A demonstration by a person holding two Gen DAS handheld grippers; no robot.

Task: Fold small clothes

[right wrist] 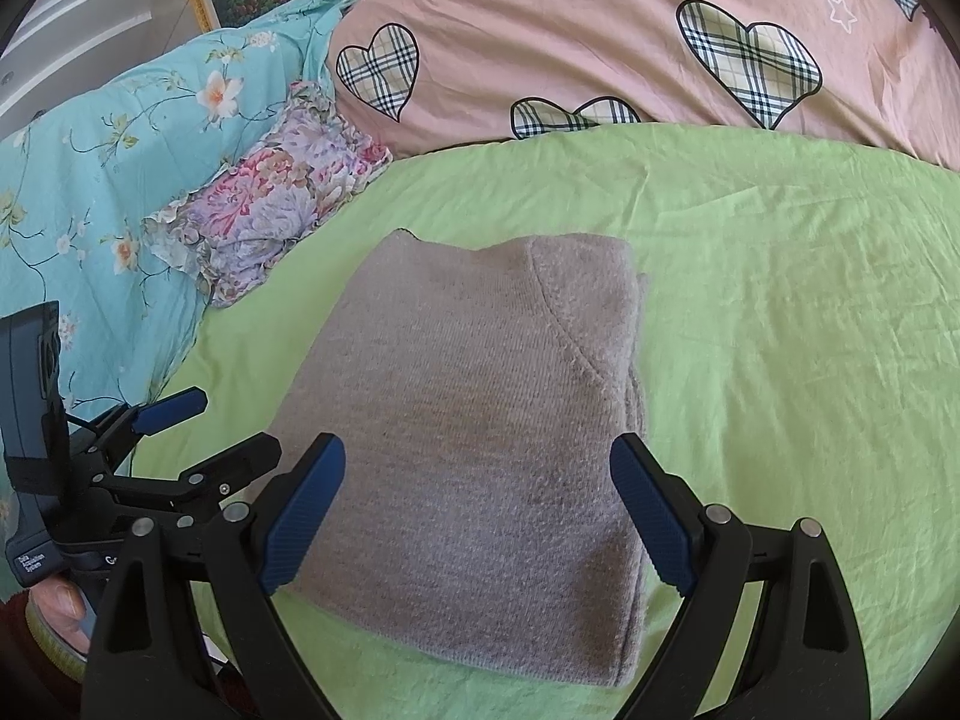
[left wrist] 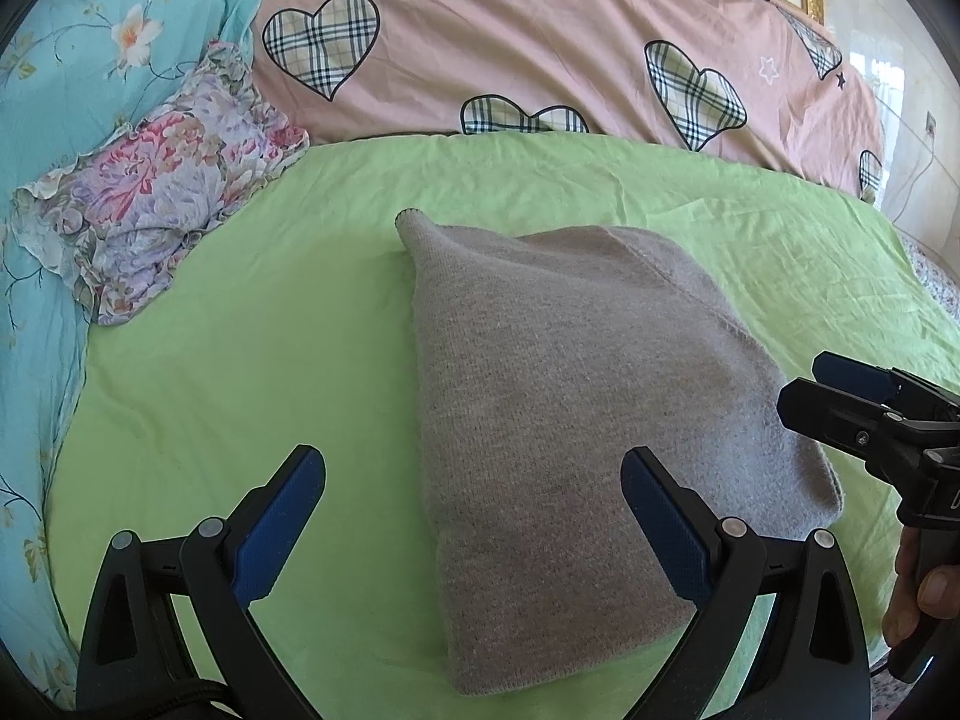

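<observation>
Grey knitted garment (left wrist: 576,414), folded into a compact rectangle, lies flat on the lime-green bed sheet (left wrist: 240,360) right in front of you, near the middle of the bed. Your left hand-held gripper (left wrist: 474,516) hovers at its near left corner with its blue-padded fingers spread wide apart and nothing between them; one finger sits over bare sheet, the other over the knit. Your right hand-held gripper (right wrist: 477,510) is likewise spread open and empty, straddling the near edge of the fold. Beyond the garment, at the far left, a crumpled floral ruffled cloth (right wrist: 282,192) rests against a turquoise flowered quilt (right wrist: 108,168). A pink cover printed with plaid hearts (right wrist: 600,30) runs along the far side.
</observation>
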